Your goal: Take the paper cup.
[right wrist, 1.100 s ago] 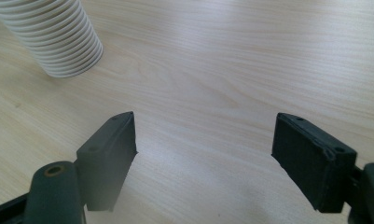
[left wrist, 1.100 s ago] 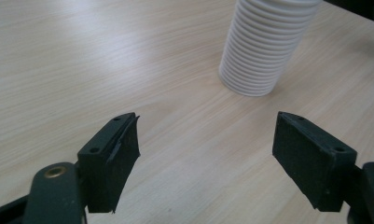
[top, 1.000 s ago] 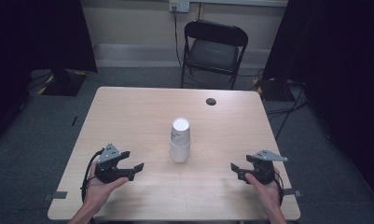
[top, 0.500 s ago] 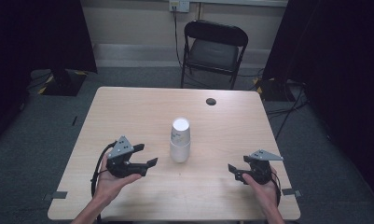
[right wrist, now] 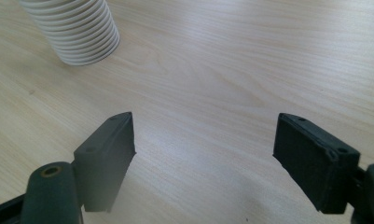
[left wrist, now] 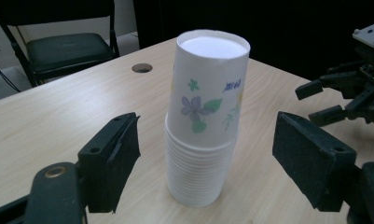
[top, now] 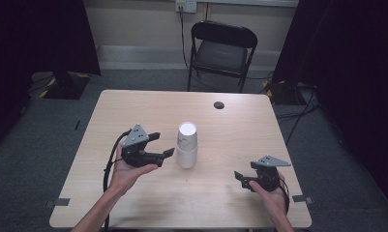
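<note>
Left gripper view: one stack of paper cups [left wrist: 204, 126] is seen upside down on the wooden table [left wrist: 49, 116], straight ahead at 12 o'clock between the two black jaws, which stand wide on either side of it without touching it. The left gripper's jaws have just been opening. On the top cup a purple flower with green leaves is printed, and short blue writing is seen at its upper right, too small to be read. About fifteen cup rims can be counted in the stack; the exact number cannot be told.

In the high view the stack [top: 186, 145] is found at the table's middle, with the left gripper [top: 158, 145] just at its 9 o'clock and the right gripper [top: 242, 180] well apart at its 4 o'clock. The right gripper's jaws are spread with nothing between them. One round dark hole [top: 219, 105] is seen in the tabletop at 1 o'clock of the stack, and one black folding chair [top: 221, 50] is placed beyond the table at 12 o'clock.
</note>
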Tool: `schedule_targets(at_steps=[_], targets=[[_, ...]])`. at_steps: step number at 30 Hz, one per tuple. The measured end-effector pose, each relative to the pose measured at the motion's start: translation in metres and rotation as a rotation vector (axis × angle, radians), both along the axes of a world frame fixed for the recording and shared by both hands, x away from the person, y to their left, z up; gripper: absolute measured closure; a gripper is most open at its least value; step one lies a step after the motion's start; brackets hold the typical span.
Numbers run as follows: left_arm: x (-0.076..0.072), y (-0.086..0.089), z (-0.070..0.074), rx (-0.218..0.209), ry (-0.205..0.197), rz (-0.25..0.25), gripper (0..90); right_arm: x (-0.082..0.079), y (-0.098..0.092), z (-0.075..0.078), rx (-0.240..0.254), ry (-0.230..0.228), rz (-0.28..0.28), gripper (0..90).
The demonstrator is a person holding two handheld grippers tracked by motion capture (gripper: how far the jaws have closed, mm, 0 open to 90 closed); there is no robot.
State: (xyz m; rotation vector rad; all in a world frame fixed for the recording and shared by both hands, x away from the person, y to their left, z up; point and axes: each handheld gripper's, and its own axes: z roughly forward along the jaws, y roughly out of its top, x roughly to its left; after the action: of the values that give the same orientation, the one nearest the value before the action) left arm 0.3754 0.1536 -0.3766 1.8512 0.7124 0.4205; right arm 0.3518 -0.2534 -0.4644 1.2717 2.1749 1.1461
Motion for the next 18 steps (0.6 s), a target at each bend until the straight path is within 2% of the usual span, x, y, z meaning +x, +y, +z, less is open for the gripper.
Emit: schedule_targets(at_steps=[4, 9, 11, 13, 15, 16, 18], targets=[[0.007, -0.007, 0.005, -0.016, -0.020, -0.003, 22.1, -0.001, 0.000, -0.001, -0.008, 0.001, 0.004, 19.7], [0.016, -0.021, 0.009, -0.009, -0.032, -0.036, 20.4, 0.000, -0.001, -0.002, -0.013, 0.002, 0.005, 19.3], [0.020, -0.027, 0.006, -0.031, -0.024, -0.044, 19.9, 0.000, -0.001, -0.003, -0.016, 0.006, 0.007, 19.2], [0.024, -0.033, 0.003, -0.011, -0.019, -0.051, 18.8, 0.000, -0.001, -0.003, -0.019, 0.006, 0.012, 19.1], [0.028, -0.037, 0.000, -0.029, -0.017, -0.062, 19.0, 0.001, 0.000, -0.004, -0.022, 0.012, 0.014, 18.8], [0.029, -0.040, 0.001, -0.013, -0.017, -0.060, 19.6, 0.001, 0.000, -0.004, -0.023, 0.013, 0.014, 18.2], [0.032, -0.044, 0.002, -0.025, -0.026, -0.064, 18.8, 0.000, 0.001, -0.004, -0.032, 0.010, 0.018, 17.7]])
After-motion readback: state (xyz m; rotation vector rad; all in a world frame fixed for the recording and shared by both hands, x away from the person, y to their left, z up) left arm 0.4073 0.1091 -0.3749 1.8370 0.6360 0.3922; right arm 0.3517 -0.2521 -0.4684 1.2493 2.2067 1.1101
